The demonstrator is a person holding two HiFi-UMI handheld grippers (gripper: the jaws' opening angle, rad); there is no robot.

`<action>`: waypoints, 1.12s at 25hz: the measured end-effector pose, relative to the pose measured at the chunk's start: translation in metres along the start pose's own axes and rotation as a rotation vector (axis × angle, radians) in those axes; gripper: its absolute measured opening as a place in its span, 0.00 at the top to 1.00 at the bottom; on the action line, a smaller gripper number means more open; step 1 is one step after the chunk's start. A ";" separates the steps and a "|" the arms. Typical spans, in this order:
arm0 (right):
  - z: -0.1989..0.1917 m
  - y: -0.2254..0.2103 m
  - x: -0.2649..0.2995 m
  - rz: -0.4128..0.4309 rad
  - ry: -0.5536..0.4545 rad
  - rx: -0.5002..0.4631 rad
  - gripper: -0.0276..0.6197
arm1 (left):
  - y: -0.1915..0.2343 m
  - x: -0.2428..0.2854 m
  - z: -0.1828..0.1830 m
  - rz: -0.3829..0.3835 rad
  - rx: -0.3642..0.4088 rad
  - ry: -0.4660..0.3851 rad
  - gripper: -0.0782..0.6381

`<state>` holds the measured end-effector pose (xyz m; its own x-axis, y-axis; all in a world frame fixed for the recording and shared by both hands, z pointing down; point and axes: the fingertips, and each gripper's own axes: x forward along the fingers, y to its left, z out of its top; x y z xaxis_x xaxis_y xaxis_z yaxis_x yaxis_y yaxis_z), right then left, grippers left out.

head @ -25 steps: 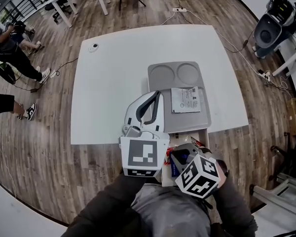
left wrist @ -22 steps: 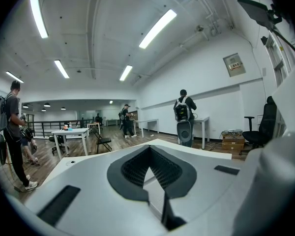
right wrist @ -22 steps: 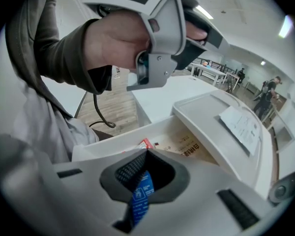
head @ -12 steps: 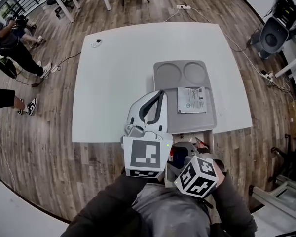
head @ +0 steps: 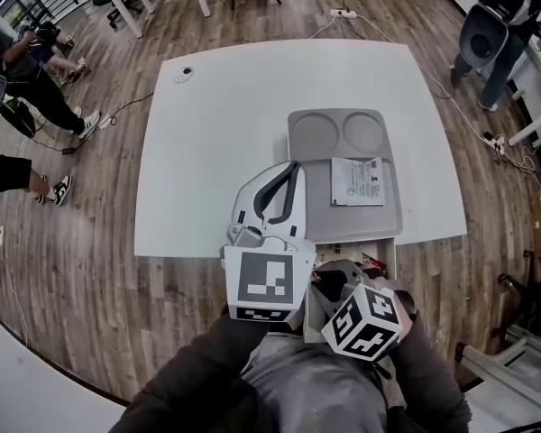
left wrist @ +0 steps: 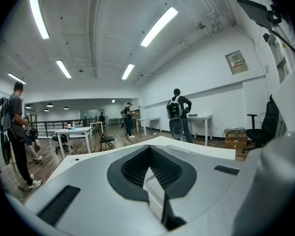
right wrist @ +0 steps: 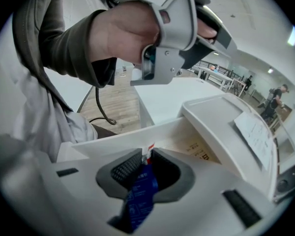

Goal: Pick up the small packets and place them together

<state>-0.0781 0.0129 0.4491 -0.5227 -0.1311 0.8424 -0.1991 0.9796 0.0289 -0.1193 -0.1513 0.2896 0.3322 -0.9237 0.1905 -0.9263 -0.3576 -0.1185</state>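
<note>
The gathering is looking barely begun. No packets are lying together on the white desk (head: 207, 142) or on the grey moulded tray with two round hollows (head: 361, 222). The tray is sitting at the desk's near edge, toward the right corner, and is carrying only a white printed paper sheet (head: 358, 180).

One small blue glossy packet (right wrist: 140, 195) is sitting in the right gripper (right wrist: 146, 156). Its jaws have just been closing, and the pads are now pinching the packet's upper end while the rest is trailing back toward the camera. This is happening over the open white box (head: 386, 251) just off the desk's near edge, below the tray. Carrying this packet out, setting it down and fetching the others all seem to be left.

The right gripper is pointing steeply down into the box, close to the person's body. The left gripper (head: 293, 168) is reaching almost level over the desk's near edge, just left of the tray, with its jaws together and gripping nothing.
</note>
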 end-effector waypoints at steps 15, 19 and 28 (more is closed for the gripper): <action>0.046 0.008 -0.072 -0.105 -0.131 -0.008 0.85 | -0.012 -0.034 0.040 -0.002 0.021 -0.029 0.89; 0.038 0.004 -0.069 -0.132 -0.131 0.011 0.85 | -0.016 -0.037 0.029 -0.003 0.014 -0.019 0.89; 0.066 -0.028 -0.107 -0.179 -0.211 0.025 0.85 | -0.015 -0.017 0.031 -0.019 -0.003 -0.025 0.89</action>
<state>-0.0714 -0.0110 0.3221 -0.6375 -0.3335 0.6945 -0.3230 0.9341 0.1521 -0.1051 -0.1344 0.2578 0.3545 -0.9198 0.1684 -0.9202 -0.3751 -0.1118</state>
